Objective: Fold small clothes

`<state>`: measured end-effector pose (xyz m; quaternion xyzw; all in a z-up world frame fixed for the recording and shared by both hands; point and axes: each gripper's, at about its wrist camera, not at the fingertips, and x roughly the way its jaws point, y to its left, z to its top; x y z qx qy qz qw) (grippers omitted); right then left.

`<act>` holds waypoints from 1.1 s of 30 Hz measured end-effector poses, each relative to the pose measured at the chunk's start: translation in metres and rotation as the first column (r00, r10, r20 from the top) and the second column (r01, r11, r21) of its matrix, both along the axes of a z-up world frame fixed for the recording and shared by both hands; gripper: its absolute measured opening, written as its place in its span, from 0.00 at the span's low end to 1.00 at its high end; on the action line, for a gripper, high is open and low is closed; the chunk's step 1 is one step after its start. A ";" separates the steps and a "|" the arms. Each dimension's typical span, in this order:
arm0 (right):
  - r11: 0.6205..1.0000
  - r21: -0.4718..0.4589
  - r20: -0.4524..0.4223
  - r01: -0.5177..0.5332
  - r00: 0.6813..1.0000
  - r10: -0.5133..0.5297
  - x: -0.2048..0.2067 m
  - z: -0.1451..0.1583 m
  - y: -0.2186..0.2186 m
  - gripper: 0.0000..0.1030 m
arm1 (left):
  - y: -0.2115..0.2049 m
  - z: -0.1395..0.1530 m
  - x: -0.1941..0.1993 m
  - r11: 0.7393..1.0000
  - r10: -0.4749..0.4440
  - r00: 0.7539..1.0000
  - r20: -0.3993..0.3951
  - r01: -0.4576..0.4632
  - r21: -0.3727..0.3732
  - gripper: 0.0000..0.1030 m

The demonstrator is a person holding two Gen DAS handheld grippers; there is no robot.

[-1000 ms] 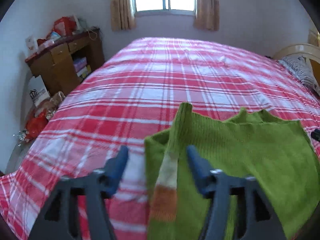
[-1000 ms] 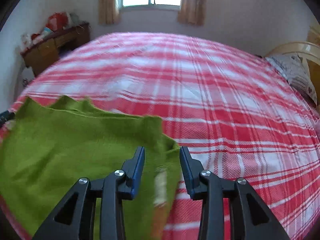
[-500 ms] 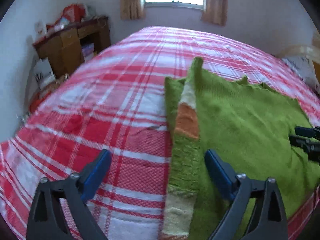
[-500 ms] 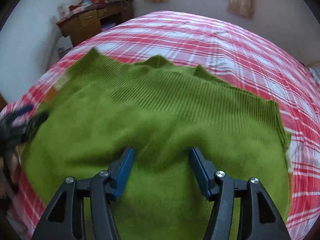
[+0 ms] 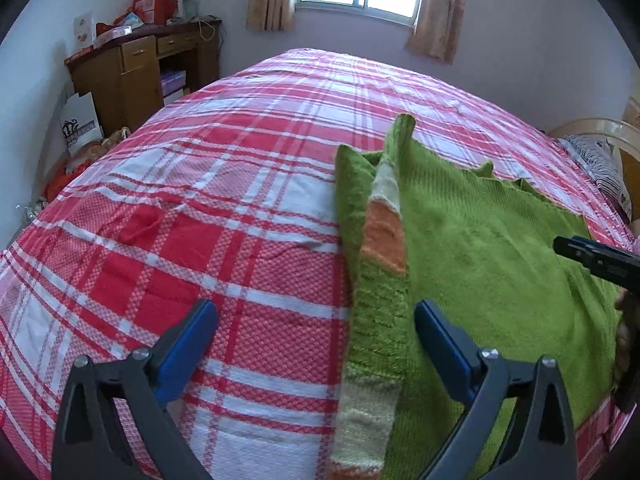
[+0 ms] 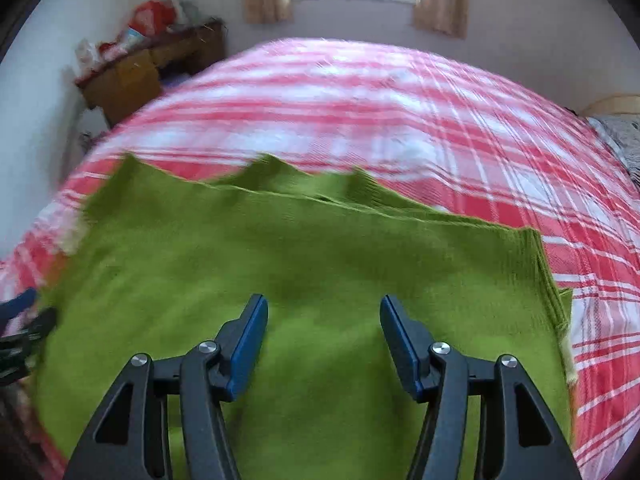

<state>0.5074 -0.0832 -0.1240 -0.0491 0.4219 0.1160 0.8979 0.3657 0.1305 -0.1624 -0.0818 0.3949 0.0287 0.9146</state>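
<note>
we log the green knit sweater (image 5: 480, 248) lying flat on the bed (image 5: 224, 208), near its front edge, body spread wide, with the striped sleeve (image 5: 380, 264) folded in along the left side. left hand-held gripper (image 5: 316, 340): jaws wide apart, holding nothing, hovering with the sleeve's lower part between the fingers. right hand-held gripper (image 6: 322, 340): jaws apart, empty, over the middle of the body; this view is motion-blurred. we judge the knit soft, light and floppy, with some stretch; it will sag and drag on the plaid cover (image 6: 400, 92) rather than slide cleanly. best holds look like the ribbed hem and the doubled side edges, where the fabric is thicker; a pinch in mid-panel would likely take one layer only. the right side edge (image 6: 548, 276) looks already turned in, though we cannot tell how neatly.
</note>
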 end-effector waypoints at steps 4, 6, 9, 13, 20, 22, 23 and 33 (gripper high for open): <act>0.984 -0.099 -0.039 -0.148 0.989 0.144 -0.013 -0.012 0.047 0.58 | -0.001 0.000 0.000 1.000 0.001 1.000 -0.003 -0.001 0.014 0.99; 0.986 -0.106 -0.016 -0.132 0.991 0.131 -0.011 -0.018 0.052 0.58 | -0.001 0.000 0.001 1.000 0.001 1.000 -0.006 -0.001 0.021 1.00; 0.997 -0.032 -0.044 -0.076 0.996 0.075 0.000 -0.018 0.041 0.59 | -0.003 0.000 0.001 1.000 0.001 1.000 -0.007 -0.001 0.023 1.00; 0.993 -0.081 -0.001 -0.090 0.996 0.090 -0.020 -0.016 0.045 0.60 | -0.003 -0.001 0.001 1.000 0.001 1.000 -0.008 0.000 0.021 1.00; 0.995 -0.094 0.015 -0.041 0.999 0.043 -0.028 -0.008 0.034 0.63 | -0.003 -0.001 0.002 1.000 0.001 1.000 -0.004 -0.001 0.019 1.00; 0.995 -0.054 0.027 -0.079 0.996 0.080 -0.045 0.003 0.035 0.63 | -0.002 -0.001 0.001 1.000 0.001 1.000 0.001 -0.001 0.009 1.00; 0.994 -0.016 0.028 -0.108 0.994 0.108 -0.056 0.007 0.037 0.63 | -0.001 -0.001 0.000 1.000 0.001 1.000 0.005 -0.001 0.003 1.00; 0.987 0.036 -0.076 -0.156 0.984 0.158 -0.062 -0.014 0.060 0.61 | 0.027 0.002 -0.017 0.987 0.054 0.995 0.078 -0.041 -0.155 1.00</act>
